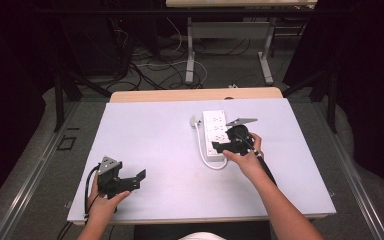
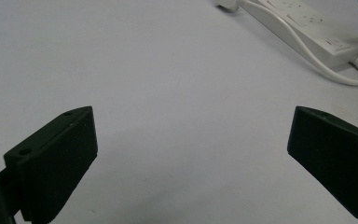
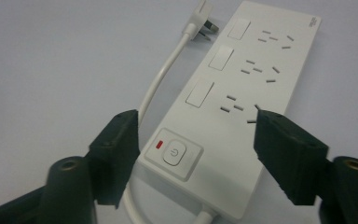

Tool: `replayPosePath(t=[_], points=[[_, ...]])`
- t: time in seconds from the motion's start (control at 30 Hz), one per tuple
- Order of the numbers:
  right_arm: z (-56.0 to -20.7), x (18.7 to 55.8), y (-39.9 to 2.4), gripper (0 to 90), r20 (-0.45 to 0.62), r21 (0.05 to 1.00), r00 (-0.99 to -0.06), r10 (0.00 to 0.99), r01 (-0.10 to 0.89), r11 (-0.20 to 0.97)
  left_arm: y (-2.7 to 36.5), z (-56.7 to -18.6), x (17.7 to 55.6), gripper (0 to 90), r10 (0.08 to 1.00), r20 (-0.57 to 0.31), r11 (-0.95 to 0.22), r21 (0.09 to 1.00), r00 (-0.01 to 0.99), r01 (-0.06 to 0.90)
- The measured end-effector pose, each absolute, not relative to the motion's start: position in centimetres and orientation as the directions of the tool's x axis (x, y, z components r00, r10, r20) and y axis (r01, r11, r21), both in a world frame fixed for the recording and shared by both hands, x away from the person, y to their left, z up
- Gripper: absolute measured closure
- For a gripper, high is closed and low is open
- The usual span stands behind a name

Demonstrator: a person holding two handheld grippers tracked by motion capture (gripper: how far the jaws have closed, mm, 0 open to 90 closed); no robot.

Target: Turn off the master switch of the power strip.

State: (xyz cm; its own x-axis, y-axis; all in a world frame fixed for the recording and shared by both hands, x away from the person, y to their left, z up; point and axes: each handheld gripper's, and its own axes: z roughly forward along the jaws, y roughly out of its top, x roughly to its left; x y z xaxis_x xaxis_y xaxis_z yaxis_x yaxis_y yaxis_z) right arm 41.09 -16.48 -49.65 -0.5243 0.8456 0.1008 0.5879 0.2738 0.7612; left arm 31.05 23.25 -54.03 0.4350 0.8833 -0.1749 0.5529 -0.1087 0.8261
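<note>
A white power strip (image 1: pixel 214 131) lies on the table right of centre, with its short white cable (image 1: pixel 203 150) looping from the near end back to a plug (image 1: pixel 195 121) at its far left. My right gripper (image 1: pixel 219 147) hovers open over the strip's near end. In the right gripper view the jaws of the right gripper (image 3: pixel 198 140) stand on either side of the end of the power strip (image 3: pixel 256 88) that carries the power button (image 3: pixel 175 154) and a red light. My left gripper (image 1: pixel 136 179) rests open near the front left with nothing between its jaws (image 2: pixel 191 144).
The pale table top (image 1: pixel 150 135) stretches between the two grippers. In the left gripper view the power strip (image 2: pixel 307 28) and its cable loop (image 2: pixel 354 77) lie far off at the upper right. Beyond the table's far edge are cables on the floor (image 1: pixel 150 65) and another table's legs (image 1: pixel 190 55).
</note>
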Motion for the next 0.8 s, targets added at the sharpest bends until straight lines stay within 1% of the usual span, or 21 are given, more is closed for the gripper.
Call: replayPosePath(t=[0.03, 0.13, 0.2, 0.27, 0.37, 0.4, 0.53, 0.8], points=[[-49.7, 41.1, -16.5, 25.1, 0.101, 0.761, -0.524, 0.846, 0.588, 0.274, 23.2, -54.0, 31.0, 1.6, 0.883, -0.174, -0.11, 0.826, 0.436, 0.553], [-49.5, 40.7, -16.9, 15.3, 0.116, 0.757, -0.521, 0.846, 0.597, 0.264, 23.2, -54.0, 31.1, 1.6, 0.884, -0.172, -0.109, 0.828, 0.435, 0.549], [-49.4, 40.5, -17.3, 14.8, 0.126, 0.761, -0.531, 0.838, 0.594, 0.262, 23.1, -54.1, 31.1, 1.6, 0.884, -0.172, -0.109, 0.829, 0.435, 0.549], [-49.3, 40.0, -17.6, 14.7, 0.143, 0.763, -0.519, 0.843, 0.6, 0.24, 23.1, -54.1, 31.1, 1.6, 0.884, -0.172, -0.109, 0.827, 0.434, 0.551], [-49.1, 39.3, -18.2, 12.5, 0.128, 0.786, -0.515, 0.847, 0.574, 0.23, 23.2, -54.1, 31.1, 1.6, 0.885, -0.173, -0.108, 0.827, 0.432, 0.552], [-49.0, 38.9, -18.4, 10.0, 0.139, 0.785, -0.508, 0.85, 0.58, 0.218, 23.2, -54.1, 31.1, 1.6, 0.885, -0.173, -0.108, 0.827, 0.432, 0.552], [-48.8, 38.0, -19.2, 1.1, 0.115, 0.801, -0.524, 0.844, 0.551, 0.234, 23.1, -54.1, 31.1, 1.6, 0.886, -0.173, -0.107, 0.827, 0.43, 0.552], [-48.9, 35.9, -21.6, 0.0, 0.093, 0.819, -0.499, 0.862, 0.531, 0.219, 23.2, -54.1, 31.1, 1.6, 0.886, -0.171, -0.108, 0.828, 0.431, 0.55]])
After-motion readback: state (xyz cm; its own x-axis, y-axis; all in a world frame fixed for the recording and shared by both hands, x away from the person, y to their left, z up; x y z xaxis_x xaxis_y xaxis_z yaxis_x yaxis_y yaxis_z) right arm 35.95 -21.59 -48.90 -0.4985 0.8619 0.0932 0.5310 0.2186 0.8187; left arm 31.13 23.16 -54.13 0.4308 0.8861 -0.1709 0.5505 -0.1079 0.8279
